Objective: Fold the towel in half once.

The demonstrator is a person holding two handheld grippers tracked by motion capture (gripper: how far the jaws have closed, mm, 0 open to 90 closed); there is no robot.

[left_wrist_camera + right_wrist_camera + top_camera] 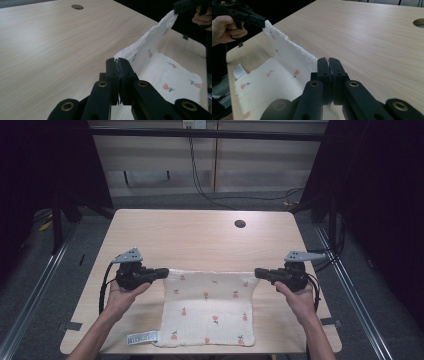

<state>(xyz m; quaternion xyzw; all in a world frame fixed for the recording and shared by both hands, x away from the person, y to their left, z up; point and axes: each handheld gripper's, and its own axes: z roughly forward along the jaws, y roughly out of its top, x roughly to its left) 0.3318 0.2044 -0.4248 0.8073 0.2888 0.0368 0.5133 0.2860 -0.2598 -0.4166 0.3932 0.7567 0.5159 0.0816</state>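
Note:
A white cloth (pixel 210 307) printed with small red flowers lies at the near edge of the table, its far edge lifted and stretched between the two grippers. My left gripper (pixel 166 273) is shut on the cloth's far left corner (pixel 120 55). My right gripper (pixel 257 272) is shut on the far right corner (pixel 315 60). The near half of the cloth (pixel 175 77) rests flat on the wood, and the raised part hangs like a low wall. A white care label (pixel 142 338) sticks out at the near left corner. In the right gripper view the label (pixel 239 71) lies beyond the cloth (pixel 269 80).
The light wooden table (pixel 200 237) has a round cable hole (pixel 240 224) near its far right. Bare wood stretches beyond the cloth. Dark floor and metal rails (pixel 350 285) flank the table, and cables hang on the wall behind.

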